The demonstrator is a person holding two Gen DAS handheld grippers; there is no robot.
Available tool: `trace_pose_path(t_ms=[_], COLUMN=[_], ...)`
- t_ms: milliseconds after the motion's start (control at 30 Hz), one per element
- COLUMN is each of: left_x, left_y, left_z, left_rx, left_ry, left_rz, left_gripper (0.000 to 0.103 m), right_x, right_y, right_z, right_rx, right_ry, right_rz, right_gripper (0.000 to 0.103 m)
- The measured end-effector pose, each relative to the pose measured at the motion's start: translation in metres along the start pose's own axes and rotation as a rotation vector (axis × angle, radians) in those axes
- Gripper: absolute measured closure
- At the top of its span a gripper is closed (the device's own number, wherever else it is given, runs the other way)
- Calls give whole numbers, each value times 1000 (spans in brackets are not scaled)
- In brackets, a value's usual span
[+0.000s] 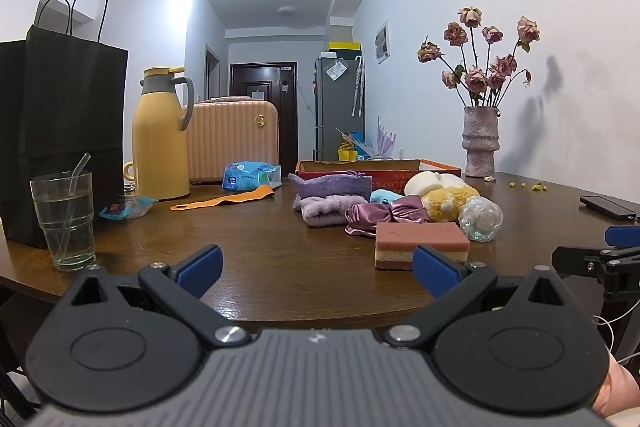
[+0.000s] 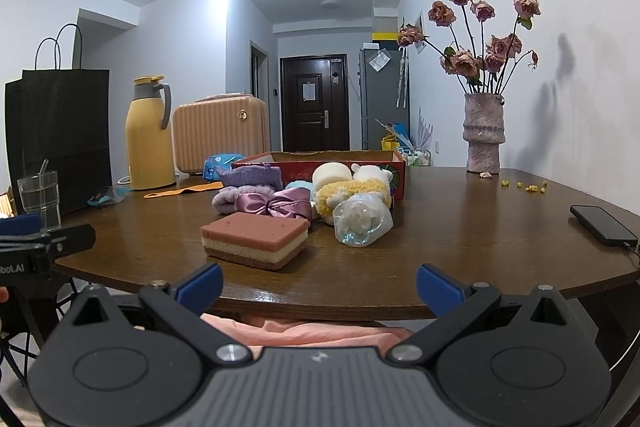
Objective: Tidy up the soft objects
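1. The left gripper is held level just above the near edge of the table, jaws spread wide and empty; part of a hand shows at its lower right.
2. The right gripper hangs at the near edge of the table, just short of it, jaws likewise wide and holding nothing.
3. Soft objects lie clustered mid-table, in front of one open red cardboard box that stands toward the far edge.
4. Count: one layered pink sponge nearest the near edge; one satin bow; one purple cloth pouch; one lilac fluffy item; one yellow plush toy; one clear bagged item.
5. One phone lies at the right edge; one glass, one black bag and one yellow flask are at the left edge; one vase is at the far right corner.
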State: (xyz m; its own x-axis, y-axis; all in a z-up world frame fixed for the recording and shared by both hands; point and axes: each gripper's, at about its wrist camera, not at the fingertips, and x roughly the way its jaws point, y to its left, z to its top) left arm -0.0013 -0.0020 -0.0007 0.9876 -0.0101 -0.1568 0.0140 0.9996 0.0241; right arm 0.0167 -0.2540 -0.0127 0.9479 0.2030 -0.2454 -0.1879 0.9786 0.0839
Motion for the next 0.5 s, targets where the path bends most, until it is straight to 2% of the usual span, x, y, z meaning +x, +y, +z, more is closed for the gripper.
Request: trace_pose_path(t_ms=[500], left_x=[-1], left_y=[0], left_z=[1], left_rx=[0], left_ry=[1], left_rz=[-1], left_gripper=[0], right_x=[0], right_y=[0], right_z=[0], right_rx=[-1], right_ry=[0], right_rz=[0], right_gripper=[0])
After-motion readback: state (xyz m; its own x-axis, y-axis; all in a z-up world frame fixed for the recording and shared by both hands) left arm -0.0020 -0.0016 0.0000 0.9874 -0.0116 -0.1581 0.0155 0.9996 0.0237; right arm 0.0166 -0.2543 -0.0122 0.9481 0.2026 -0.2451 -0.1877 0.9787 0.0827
